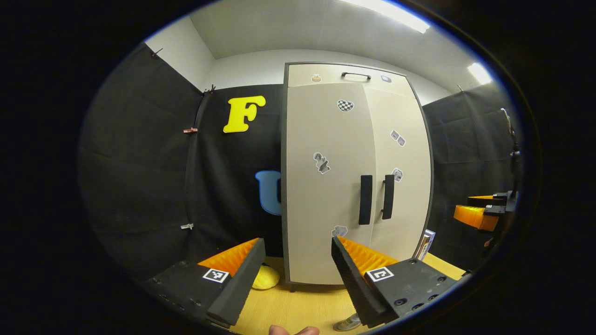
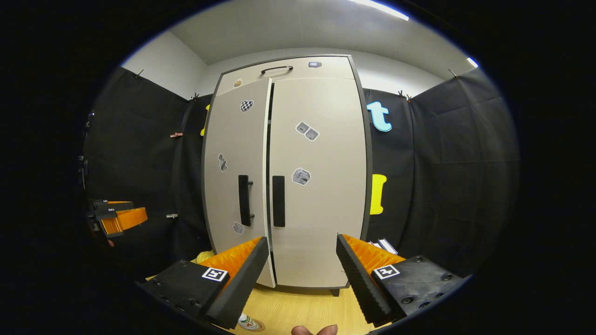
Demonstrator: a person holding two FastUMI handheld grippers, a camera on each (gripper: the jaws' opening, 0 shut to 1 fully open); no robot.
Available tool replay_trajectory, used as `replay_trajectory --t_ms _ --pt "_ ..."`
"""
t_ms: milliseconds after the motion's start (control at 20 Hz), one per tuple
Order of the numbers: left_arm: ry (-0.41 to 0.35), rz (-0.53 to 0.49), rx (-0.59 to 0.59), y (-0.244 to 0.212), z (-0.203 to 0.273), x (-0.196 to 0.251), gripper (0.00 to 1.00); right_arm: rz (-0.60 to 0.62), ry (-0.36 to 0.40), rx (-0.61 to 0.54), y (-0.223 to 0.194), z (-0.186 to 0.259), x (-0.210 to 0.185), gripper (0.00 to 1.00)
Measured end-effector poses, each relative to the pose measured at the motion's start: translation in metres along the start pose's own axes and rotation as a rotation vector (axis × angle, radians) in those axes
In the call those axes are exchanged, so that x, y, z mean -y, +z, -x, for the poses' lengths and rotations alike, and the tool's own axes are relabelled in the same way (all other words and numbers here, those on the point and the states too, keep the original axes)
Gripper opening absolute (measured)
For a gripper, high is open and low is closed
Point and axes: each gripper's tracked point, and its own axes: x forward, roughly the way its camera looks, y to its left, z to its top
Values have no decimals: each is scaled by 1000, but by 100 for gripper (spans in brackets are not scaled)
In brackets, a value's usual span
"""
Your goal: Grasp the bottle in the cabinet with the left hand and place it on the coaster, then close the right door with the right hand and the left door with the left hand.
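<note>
The cabinet (image 2: 316, 186) is showing smooth, matt pale panels with dark matt handles (image 2: 278, 201). The table (image 1: 298, 307) is looking like light wood grain, faintly satin. Black cloth (image 2: 442, 186) is hanging matt and creased on the walls.

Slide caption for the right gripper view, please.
Open right tongs face the cabinet; its left door stands slightly ajar, right door shut.

Black cloth walls (image 1: 139, 163), white ceiling (image 1: 298, 32), two strip lights (image 1: 396, 11).
</note>
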Motion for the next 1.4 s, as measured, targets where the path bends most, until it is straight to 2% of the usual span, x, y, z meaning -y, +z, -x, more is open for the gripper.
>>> replay_trajectory --t_ms 1400 --pt "1 0 -7 -6 -20 -8 92 4 4 -2 -1 -16 -6 97"
